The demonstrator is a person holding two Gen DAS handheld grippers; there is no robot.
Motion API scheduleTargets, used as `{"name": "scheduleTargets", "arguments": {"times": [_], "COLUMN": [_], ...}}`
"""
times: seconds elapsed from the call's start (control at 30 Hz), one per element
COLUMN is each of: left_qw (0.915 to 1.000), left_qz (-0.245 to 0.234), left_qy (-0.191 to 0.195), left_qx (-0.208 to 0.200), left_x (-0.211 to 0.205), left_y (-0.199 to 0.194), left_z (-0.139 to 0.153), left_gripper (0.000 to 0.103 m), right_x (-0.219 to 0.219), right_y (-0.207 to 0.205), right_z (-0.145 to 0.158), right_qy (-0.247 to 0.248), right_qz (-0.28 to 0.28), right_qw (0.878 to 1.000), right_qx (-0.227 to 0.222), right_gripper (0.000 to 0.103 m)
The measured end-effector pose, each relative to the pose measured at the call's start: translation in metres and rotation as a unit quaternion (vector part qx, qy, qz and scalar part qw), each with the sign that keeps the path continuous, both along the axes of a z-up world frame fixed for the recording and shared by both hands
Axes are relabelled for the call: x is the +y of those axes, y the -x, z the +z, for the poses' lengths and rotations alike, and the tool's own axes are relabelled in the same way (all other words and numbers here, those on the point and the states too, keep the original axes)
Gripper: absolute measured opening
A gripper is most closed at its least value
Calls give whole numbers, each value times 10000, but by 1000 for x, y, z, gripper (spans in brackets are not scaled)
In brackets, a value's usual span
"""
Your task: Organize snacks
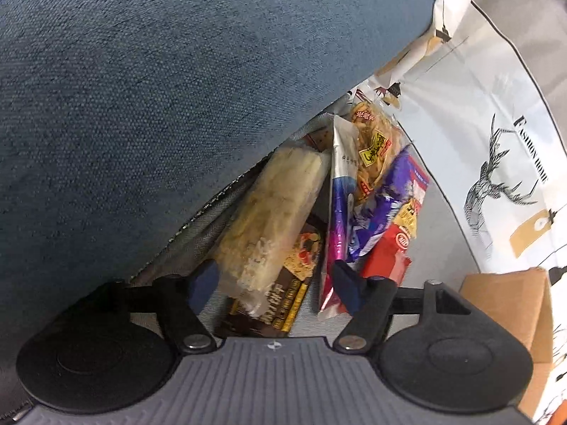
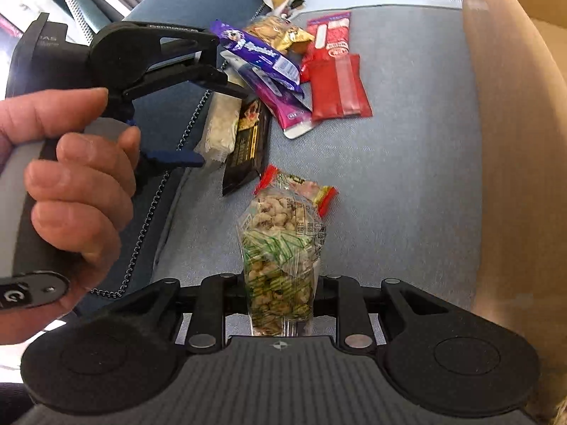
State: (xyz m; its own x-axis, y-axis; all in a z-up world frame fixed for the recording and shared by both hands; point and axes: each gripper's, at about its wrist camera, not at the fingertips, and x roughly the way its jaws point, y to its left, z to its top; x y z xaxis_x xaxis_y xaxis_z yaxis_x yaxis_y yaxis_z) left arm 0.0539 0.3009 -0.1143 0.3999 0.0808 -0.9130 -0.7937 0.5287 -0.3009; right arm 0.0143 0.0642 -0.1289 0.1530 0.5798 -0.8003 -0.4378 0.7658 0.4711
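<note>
A clear nut packet [image 2: 280, 258], its lower end hidden behind the housing, is pinched in the right gripper [image 2: 280, 283] over a grey-blue cushion [image 2: 407, 177], while at ten o'clock a hand [image 2: 71, 191] holds the left gripper [image 1: 273, 283], jaws spread, over the snack pile [image 2: 283, 71].

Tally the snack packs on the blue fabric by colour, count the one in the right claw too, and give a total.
Red packs: 2
Purple pack: 1
Pink pack: 1
Gold bag: 1
Dark brown pack: 1
Pale pack: 1
Clear nut bag, held in the right claw: 1
Total: 8
</note>
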Motion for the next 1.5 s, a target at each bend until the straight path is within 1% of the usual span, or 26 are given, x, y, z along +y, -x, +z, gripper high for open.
{"name": "scheduleTargets", "arguments": {"times": [0.03, 0.07, 0.1, 0.13, 0.2, 0.27, 0.4, 0.43, 0.47, 0.5, 0.57, 0.67, 0.7, 0.77, 0.83, 0.87, 0.9, 0.93, 0.97, 1.0, 1.1, 1.17, 1.23, 1.3, 1.37, 1.5], "left_qw": [9999, 9998, 9997, 9996, 9993, 9992, 9991, 9989, 9984, 9977, 9960, 9956, 9959, 9967, 9970, 9970, 9971, 9972, 9972, 9973, 9976, 9974, 9964, 9944, 9929, 9901], "left_qz": [-31, -59, -79, -116, -221, -278, -412, -457, -513, -572, -682, -672, -652, -663, -650, -646, -625, -582, -544, -515, -524, -628, -809, -1031, -1117, -1248], "left_qy": [-94, -161, -207, -236, -309, -287, -33, 42, 143, 270, 499, 587, 555, 366, 226, 216, 218, 256, 286, 281, 191, 91, -16, -201, -405, -596], "left_qx": [51, 78, 98, 89, 64, 19, -77, -127, -188, -228, -297, -275, -281, -310, -351, -360, -373, -405, -433, -438, -412, -340, -251, -93, 45, 225], "left_x": [-1, -2, -2, -3, -4, -5, -4, -9, -8, -8, -11, -11, -10, -10, -8, -6, -5, -2, 0, 2, 4, 0, -5, -12, -16, -20], "left_y": [0, -1, 0, 0, -2, -2, -6, -5, -4, -3, -1, 2, 3, 0, -1, 0, 1, 2, 3, 3, 4, 0, -8, -15, -19, -24], "left_z": [0, 1, 1, 2, 6, 8, 11, 13, 15, 15, 15, 14, 14, 19, 24, 27, 28, 29, 30, 31, 31, 28, 23, 17, 13, 1], "left_gripper": [53, 47, 34, 29, 26, 25, 24, 16, 4, 0, 0, 0, 1, 2, 19, 24, 33, 37, 38, 41, 50, 53, 64, 66, 66, 67], "right_x": [1, -1, -1, 0, 0, 2, 7, 9, 11, 12, 15, 20, 20, 19, 20, 20, 21, 22, 23, 23, 25, 27, 30, 34, 37, 40], "right_y": [2, 3, 4, 3, 5, 5, 6, 5, 5, 7, 10, 12, 12, 11, 10, 11, 11, 12, 12, 12, 10, 10, 11, 14, 17, 22], "right_z": [0, 1, 1, 2, 5, 7, 8, 7, 7, 7, 8, 11, 12, 12, 11, 12, 12, 12, 12, 12, 10, 8, 6, 4, 1, -2], "right_qy": [18, 30, 47, 47, 33, 62, 219, 259, 319, 388, 509, 633, 649, 669, 750, 795, 838, 878, 911, 931, 1003, 1039, 1084, 1158, 1261, 1429], "right_qz": [-4, 2, -4, 6, 17, 42, 79, 87, 93, 105, 117, 133, 130, 127, 135, 151, 171, 186, 188, 189, 183, 205, 270, 370, 506, 735], "right_qw": [10000, 10000, 10000, 10000, 10000, 9999, 9992, 9990, 9986, 9982, 9970, 9952, 9949, 9946, 9937, 9930, 9922, 9914, 9908, 9903, 9890, 9882, 9875, 9865, 9842, 9790], "right_qx": [-2, -2, -8, -10, -42, -114, -317, -358, -405, -455, -570, -741, -763, -777, -824, -864, -908, -948, -982, -1010, -1071, -1103, -1113, -1101, -1134, -1256], "right_gripper": [27, 27, 28, 28, 29, 29, 32, 33, 34, 39, 50, 61, 65, 70, 74, 78, 79, 79, 81, 84, 89, 90, 93, 94, 96, 97]}}
